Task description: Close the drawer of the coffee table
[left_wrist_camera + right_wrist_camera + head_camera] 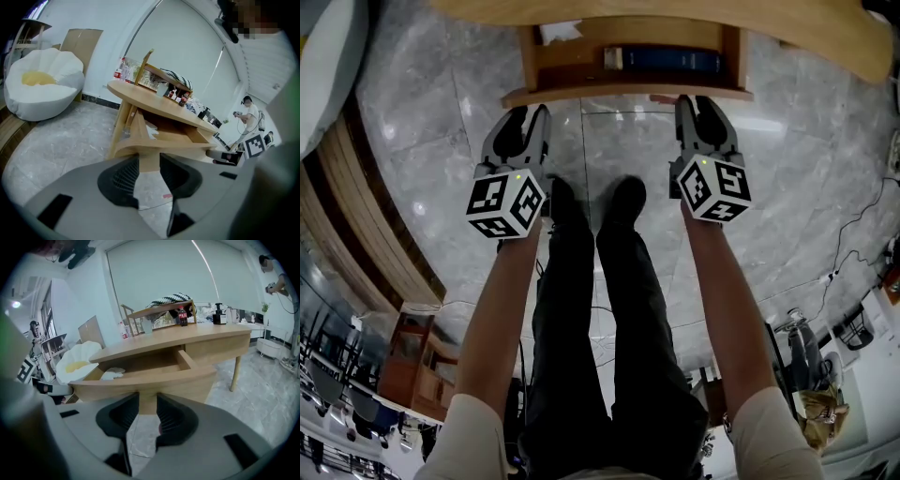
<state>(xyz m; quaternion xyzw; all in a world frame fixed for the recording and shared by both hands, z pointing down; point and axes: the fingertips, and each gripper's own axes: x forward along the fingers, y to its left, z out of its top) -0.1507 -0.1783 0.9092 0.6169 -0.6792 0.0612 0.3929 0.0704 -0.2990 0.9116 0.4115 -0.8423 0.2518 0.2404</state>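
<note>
The wooden coffee table (pixel 825 42) stands at the top of the head view with its drawer (pixel 623 94) pulled out. Inside lie a dark blue book (pixel 661 59) and crumpled white paper (pixel 558 33). My left gripper (pixel 528 112) is open just before the left end of the curved drawer front; the right gripper (pixel 698 101) is open at its right end. Whether either touches the wood I cannot tell. In the left gripper view the drawer front (pixel 164 147) shows beyond the open gripper (pixel 149 164). In the right gripper view the drawer front (pixel 150 380) lies past the open gripper (pixel 147 401), nothing between the pads.
My own legs and black shoes (pixel 591 206) stand on the marble floor between the arms. A white beanbag seat (pixel 42 82) sits left of the table. Bottles and a wooden rack (pixel 180 315) stand on the tabletop. Cables (pixel 853 244) run across the floor at right.
</note>
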